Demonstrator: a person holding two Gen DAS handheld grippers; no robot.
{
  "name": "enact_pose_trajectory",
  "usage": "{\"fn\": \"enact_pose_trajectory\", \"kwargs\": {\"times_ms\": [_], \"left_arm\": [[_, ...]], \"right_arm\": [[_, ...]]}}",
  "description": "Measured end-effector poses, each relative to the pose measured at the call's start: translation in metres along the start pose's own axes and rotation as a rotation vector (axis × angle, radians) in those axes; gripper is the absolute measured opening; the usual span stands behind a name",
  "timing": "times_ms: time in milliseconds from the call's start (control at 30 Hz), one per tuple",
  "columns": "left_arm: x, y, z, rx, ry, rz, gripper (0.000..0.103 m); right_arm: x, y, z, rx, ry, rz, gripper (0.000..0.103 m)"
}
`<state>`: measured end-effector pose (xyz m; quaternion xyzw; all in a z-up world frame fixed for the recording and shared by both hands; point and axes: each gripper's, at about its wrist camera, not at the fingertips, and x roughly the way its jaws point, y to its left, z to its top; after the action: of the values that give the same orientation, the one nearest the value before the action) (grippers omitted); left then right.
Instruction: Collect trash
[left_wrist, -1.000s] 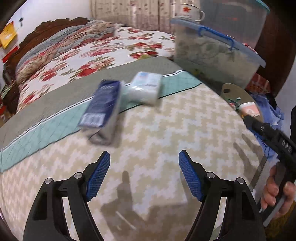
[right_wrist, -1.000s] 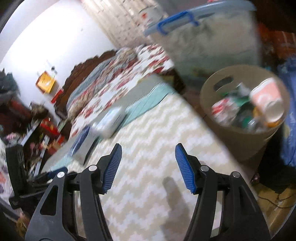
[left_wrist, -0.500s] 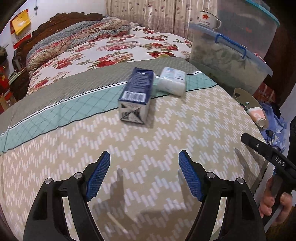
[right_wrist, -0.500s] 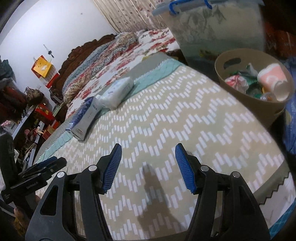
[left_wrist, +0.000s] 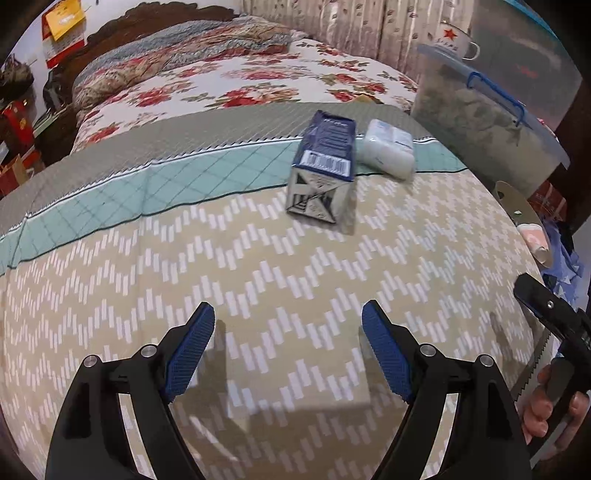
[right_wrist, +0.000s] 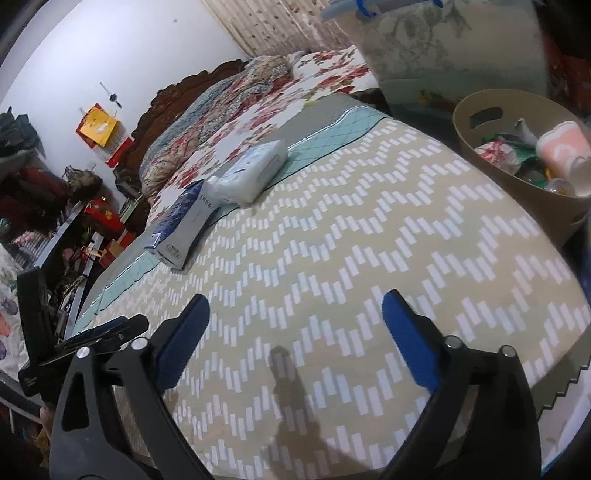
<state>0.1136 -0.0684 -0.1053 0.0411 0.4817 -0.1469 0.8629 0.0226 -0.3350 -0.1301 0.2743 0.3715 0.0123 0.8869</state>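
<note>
left tool (left_wrist: 288, 345) and right tool (right_wrist: 291, 338) opening, empty | zigzag blanket (left_wrist: 258, 280) | floral bed (left_wrist: 258, 77) behind

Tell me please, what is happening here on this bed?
A person is collecting trash with a gripper in each hand. Both the left gripper and the right gripper hang over the zigzag bedspread, their fingers opening with nothing between them. A blue carton and a white pack lie untouched side by side at the teal stripe. The beige bin beside the bed already holds a cup and wrappers.
</note>
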Motion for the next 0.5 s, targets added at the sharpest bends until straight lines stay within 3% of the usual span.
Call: {"fn": "enact_pose_trajectory", "kwargs": {"times_ms": [167,367,500], "left_arm": [[0.007,0.01,-0.002,-0.027,0.024,0.015,0.079],[0.009,0.018,-0.002,-0.041,0.023,0.017,0.094],[0.008,0.02,-0.003,-0.039,0.021,0.001,0.094]], "right_arm": [[0.003,0.003,0.001,-0.006,0.0,0.006,0.099],[0.005,0.005,0.002,-0.007,-0.004,0.002,0.1],[0.005,0.005,0.001,-0.006,-0.005,0.001,0.1]]}}
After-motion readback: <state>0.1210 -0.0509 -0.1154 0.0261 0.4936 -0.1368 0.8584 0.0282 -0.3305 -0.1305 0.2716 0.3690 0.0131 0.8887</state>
